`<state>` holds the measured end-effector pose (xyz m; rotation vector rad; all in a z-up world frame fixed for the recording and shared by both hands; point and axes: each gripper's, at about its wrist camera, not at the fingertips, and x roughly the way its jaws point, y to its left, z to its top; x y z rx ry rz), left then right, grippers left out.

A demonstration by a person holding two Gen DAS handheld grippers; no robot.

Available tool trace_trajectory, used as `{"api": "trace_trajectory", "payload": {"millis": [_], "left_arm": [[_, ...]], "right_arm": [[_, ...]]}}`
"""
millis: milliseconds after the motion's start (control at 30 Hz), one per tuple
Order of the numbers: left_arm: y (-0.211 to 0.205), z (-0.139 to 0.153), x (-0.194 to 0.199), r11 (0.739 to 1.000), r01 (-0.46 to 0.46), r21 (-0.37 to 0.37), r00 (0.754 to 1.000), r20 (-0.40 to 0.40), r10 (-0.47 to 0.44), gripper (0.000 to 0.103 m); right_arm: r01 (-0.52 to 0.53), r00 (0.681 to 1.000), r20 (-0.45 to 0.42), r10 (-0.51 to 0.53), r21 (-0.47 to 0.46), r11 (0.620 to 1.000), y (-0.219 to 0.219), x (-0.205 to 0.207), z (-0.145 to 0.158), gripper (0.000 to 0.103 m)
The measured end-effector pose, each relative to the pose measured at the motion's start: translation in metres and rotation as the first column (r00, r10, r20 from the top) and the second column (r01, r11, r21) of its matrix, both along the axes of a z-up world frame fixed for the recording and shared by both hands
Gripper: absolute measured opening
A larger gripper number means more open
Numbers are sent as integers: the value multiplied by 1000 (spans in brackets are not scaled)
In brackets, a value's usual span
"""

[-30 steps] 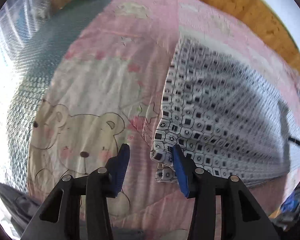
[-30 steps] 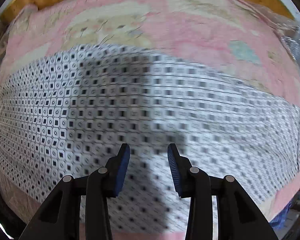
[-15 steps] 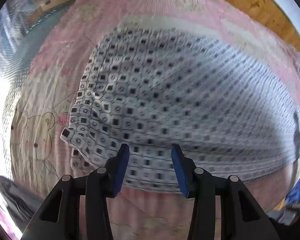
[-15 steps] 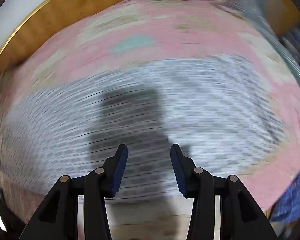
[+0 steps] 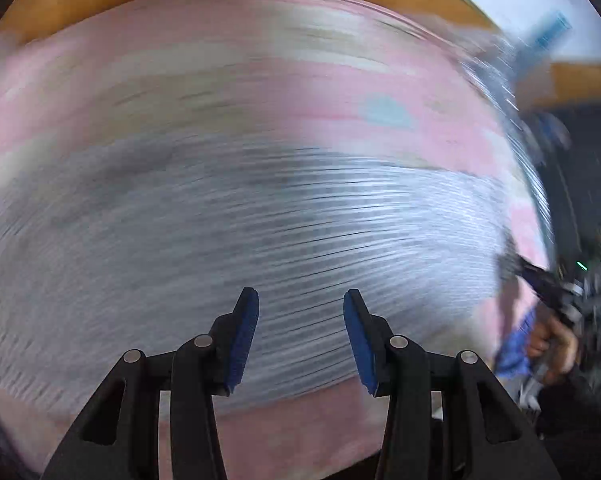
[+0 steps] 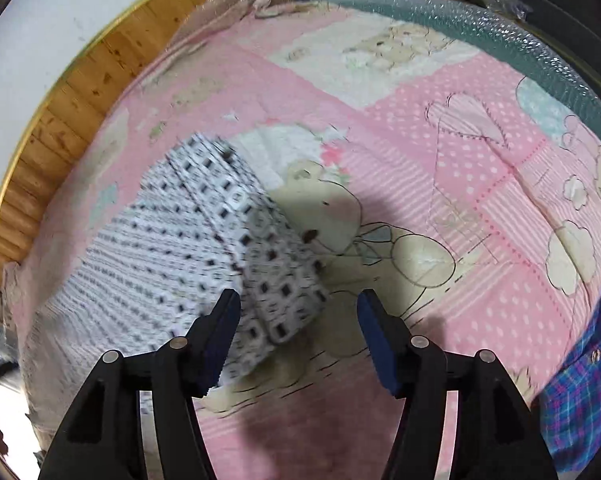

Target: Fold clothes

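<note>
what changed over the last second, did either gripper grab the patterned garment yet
No grab yet. Both cameras swung: the right gripper went from over the middle of the patterned garment to its end, by the bear on the pink quilt. The left gripper swept from that garment's end to over its middle, the view now heavily blurred. Unchanged: both grippers open and empty, the garment lying on the quilt.

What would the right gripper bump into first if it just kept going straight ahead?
Probably the corner of the black-and-white patterned garment lying between the open right gripper, with the pink teddy-bear quilt right beneath it. Depth is hard to judge.
</note>
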<state>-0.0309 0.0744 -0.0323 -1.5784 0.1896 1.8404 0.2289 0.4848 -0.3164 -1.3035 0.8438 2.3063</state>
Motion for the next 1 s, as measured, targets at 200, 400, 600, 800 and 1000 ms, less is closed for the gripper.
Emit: {"api": "trace_trajectory", "payload": {"millis": [200,400,600,800,1000], "left_arm": [[197,8,47,955,292,45,956,15,-293,46],[328,-10,85,900,433,43,893,111,-435,46],[391,-61,96,863,497,-86,859,191,-476,46],[390,-77,109,769,582,-263,803,37,-595,5],[242,-10,42,967,253,-19,967,25,-253,4]], "right_arm": [[-193,981,10,193,110,975,-46,3,9,23],[-306,949,35,313,336,890,-86,7,28,6],[-449,880,174,442,605,658,-131,43,61,5],[-484,849,189,494,654,582,-166,61,62,5],[-599,753,-17,658,397,696,-189,108,99,43]]}}
